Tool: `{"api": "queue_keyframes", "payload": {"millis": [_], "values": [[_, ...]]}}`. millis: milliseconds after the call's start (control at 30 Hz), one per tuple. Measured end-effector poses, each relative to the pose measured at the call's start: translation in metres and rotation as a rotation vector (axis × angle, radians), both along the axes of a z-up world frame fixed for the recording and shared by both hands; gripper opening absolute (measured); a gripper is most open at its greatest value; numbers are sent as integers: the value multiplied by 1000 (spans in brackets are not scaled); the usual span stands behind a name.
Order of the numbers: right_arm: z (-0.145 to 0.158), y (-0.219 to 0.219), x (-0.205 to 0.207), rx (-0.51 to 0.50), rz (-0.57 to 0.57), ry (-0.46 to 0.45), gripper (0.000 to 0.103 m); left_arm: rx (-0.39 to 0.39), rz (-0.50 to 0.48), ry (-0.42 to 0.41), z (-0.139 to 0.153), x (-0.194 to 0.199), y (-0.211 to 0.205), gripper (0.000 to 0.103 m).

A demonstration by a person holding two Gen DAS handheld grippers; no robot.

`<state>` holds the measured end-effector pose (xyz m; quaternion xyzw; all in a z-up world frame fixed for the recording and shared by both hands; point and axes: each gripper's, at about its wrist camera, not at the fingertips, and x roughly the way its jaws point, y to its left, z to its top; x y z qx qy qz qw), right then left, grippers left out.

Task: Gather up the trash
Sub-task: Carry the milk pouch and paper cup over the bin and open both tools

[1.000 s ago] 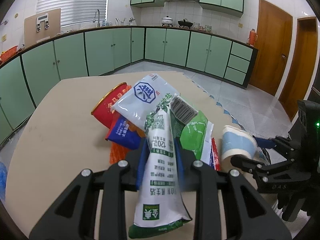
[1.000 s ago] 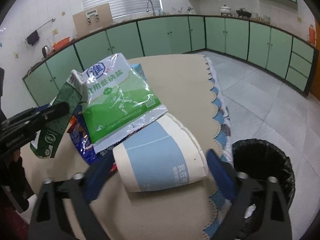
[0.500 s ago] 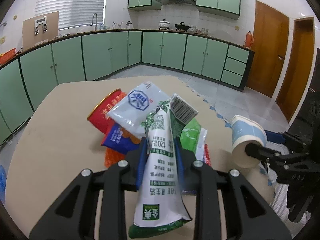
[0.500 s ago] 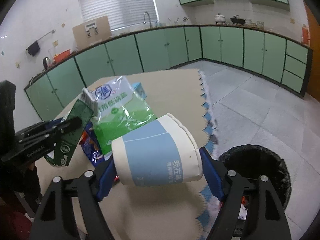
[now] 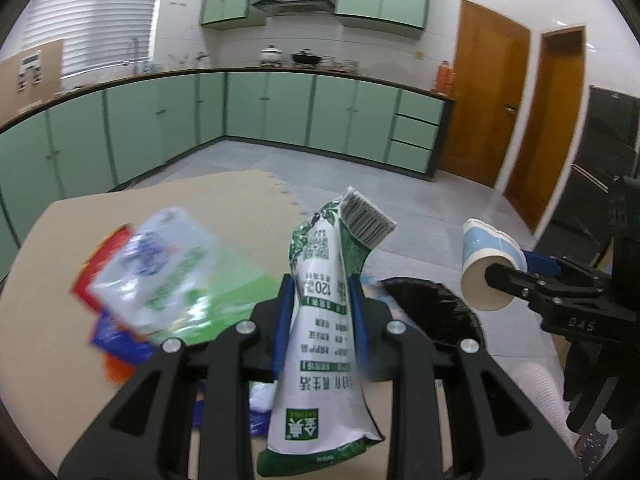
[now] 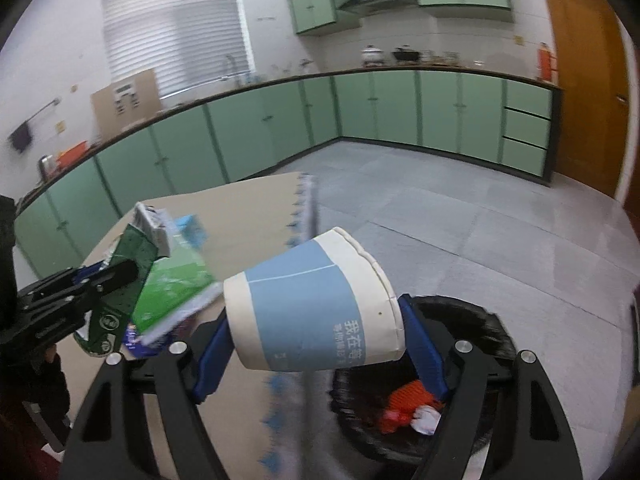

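Since being lifted off the tabletop, a paper cup in the right tongs and a carton in the left tongs are held near the bin.

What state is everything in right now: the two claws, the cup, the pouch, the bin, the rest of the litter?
Left gripper: shut on the green-and-white pouch.
Green-and-white pouch: empty-looking, crumpled, held upright.
Right gripper: shut on the paper cup.
Paper cup: on its side, lifted.
Trash bin: open, black-lined, some litter inside.
Wrappers: piled on the table.
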<state>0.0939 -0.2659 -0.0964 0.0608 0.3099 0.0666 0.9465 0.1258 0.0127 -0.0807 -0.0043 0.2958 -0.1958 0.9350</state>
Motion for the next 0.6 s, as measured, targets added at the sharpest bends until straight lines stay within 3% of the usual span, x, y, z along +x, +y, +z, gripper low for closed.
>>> {"api": "queue_keyframes", "payload": {"millis": [367, 600], "values": [[-11, -76, -2, -37, -182, 40, 76, -31, -171, 34, -7, 33, -104, 25], [-22, -114, 8, -22, -259, 69, 76, -45, -219, 65, -20, 65, -162, 25]]}}
